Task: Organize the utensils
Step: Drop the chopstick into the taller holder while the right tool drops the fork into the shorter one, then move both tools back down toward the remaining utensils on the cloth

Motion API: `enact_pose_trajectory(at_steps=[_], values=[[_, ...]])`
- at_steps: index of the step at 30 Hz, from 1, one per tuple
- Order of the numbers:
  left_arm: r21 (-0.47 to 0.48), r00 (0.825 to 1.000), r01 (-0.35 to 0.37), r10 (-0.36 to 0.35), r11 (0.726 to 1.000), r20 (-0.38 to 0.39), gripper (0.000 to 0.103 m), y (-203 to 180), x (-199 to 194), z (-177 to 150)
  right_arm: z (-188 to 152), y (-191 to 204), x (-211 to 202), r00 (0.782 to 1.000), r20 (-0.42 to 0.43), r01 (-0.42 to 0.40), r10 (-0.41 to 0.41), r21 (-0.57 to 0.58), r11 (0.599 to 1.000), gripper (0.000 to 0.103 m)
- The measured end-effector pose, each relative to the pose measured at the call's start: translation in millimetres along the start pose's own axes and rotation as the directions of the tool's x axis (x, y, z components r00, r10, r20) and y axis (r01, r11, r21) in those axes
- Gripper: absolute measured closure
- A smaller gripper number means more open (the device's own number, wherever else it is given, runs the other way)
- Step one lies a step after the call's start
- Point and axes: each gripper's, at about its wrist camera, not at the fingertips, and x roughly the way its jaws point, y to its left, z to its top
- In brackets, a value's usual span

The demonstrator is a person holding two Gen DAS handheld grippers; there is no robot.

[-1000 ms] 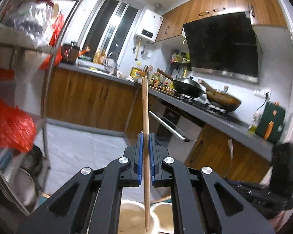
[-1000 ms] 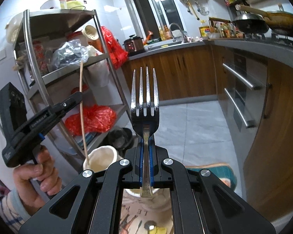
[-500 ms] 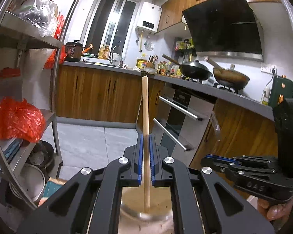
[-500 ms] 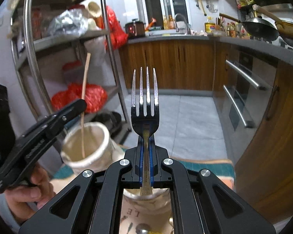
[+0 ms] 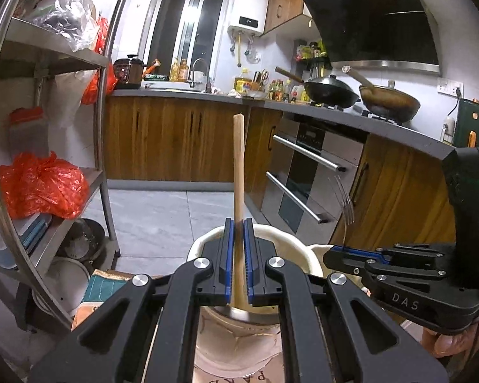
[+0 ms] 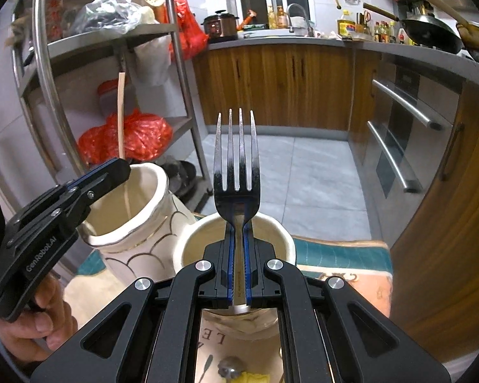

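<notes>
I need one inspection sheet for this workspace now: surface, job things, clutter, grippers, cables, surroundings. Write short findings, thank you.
Surface: patterned mat under two cream jars.
Job's things: chopstick upright, its lower end inside the left jar; fork tines up, over the right jar.
Clutter: red bag and pots on the metal shelf.
Grippers: left gripper shut on chopstick; right gripper shut on fork.
Cables: nothing seen near the jars.
Surroundings: oven, woks, wood cabinets.

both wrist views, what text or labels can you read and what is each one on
"DAS": on the right gripper, its body.
"GenRobot.AI": on the left gripper, its arm.
"LE": on the printed mat, upside down, cut off.
"PAR": same mat, left view, partly hidden.
Fork handle stamp: too small.
</notes>
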Motion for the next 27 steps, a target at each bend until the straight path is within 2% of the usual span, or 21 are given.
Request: enact_pose_trajectory(at_steps=[5,9,11,13,15,20,24,27], values=[[-0.008,1.000,-0.006,0.006,1.000,-0.013,0.095,1.3,0.4,1.5,4.1,1.4,4.6,1.000,-0.017,0.009,-0.009,-0.003,1.000,0.097],[-0.005,1.000,-0.011,0.011,1.000,-0.007,0.075,0.7,-2.2,3.9,6.3,-0.5,6.7,1.000,-0.027,0.014,-0.014,-0.001,1.000,0.097],[-0.003,1.000,-0.010,0.010,1.000,-0.006,0.070,0.4,-4.6,4.1,5.5,-2.6,6.2,0.999,-0.032,0.014,-0.014,0.002,1.000,0.093],[-0.009,1.000,-0.009,0.009,1.000,-0.002,0.062,0.4,-8.7,4.6,4.4,-3.8,4.0,1.000,-0.027,0.008,-0.008,0.006,1.000,0.083],[-0.014,1.000,-0.011,0.011,1.000,-0.004,0.058,-0.3,-12.5,4.2,3.7,-3.0,0.8,1.000,-0.019,0.008,-0.008,0.003,1.000,0.079],[-0.034,1.000,-0.008,0.008,0.999,0.005,0.048,-0.4,-26.6,4.1,3.0,0.1,-6.6,1.000,-0.008,0.002,-0.002,-0.006,1.000,0.075],[-0.031,1.000,-0.016,0.017,0.999,0.015,0.036,-0.4,-40.5,4.1,-1.9,0.1,-23.0,0.999,0.032,-0.008,0.008,0.005,1.000,0.064],[-0.023,0.999,-0.029,0.029,0.999,0.018,0.035,1.1,-50.6,1.7,-10.9,-0.8,-36.6,0.998,0.056,-0.013,0.012,0.011,1.000,0.061]])
